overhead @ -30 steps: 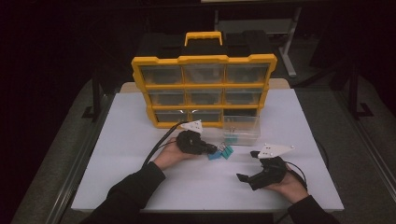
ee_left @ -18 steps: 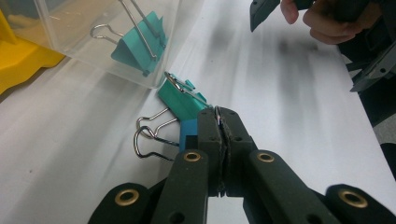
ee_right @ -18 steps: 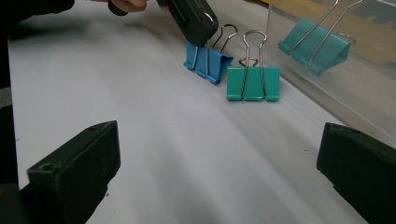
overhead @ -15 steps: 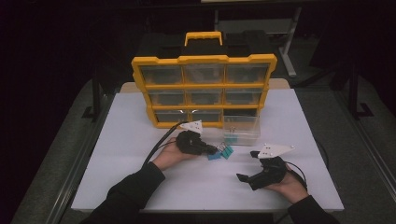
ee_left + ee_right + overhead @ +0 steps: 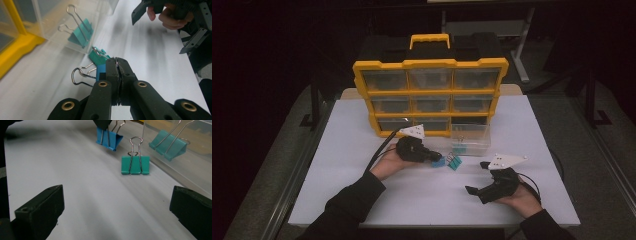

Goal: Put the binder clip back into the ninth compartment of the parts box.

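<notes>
The blue binder clip sits pinched in your left hand-held gripper, whose jaws are pressed together around it; in the right gripper view the clip hangs tilted from the jaw tips with its lower edge at or just above the white bench, and you cannot tell from these views whether it touches. Its wire handles stick out to one side in the left gripper view. Just beside it lies a teal binder clip, flat on the bench with its handles pointing toward the clear plastic drawer. That drawer stands on the bench close behind both clips, and another teal clip rests inside it against the wall.

Your right hand-held gripper is held well apart from the clips, nearer your edge of the bench, its jaws spread wide and pointing toward them with nothing between.

Behind the drawer stands the yellow organizer with its rows of clear compartments and a carry handle on top; the lower right slot looks dark and open.
</notes>
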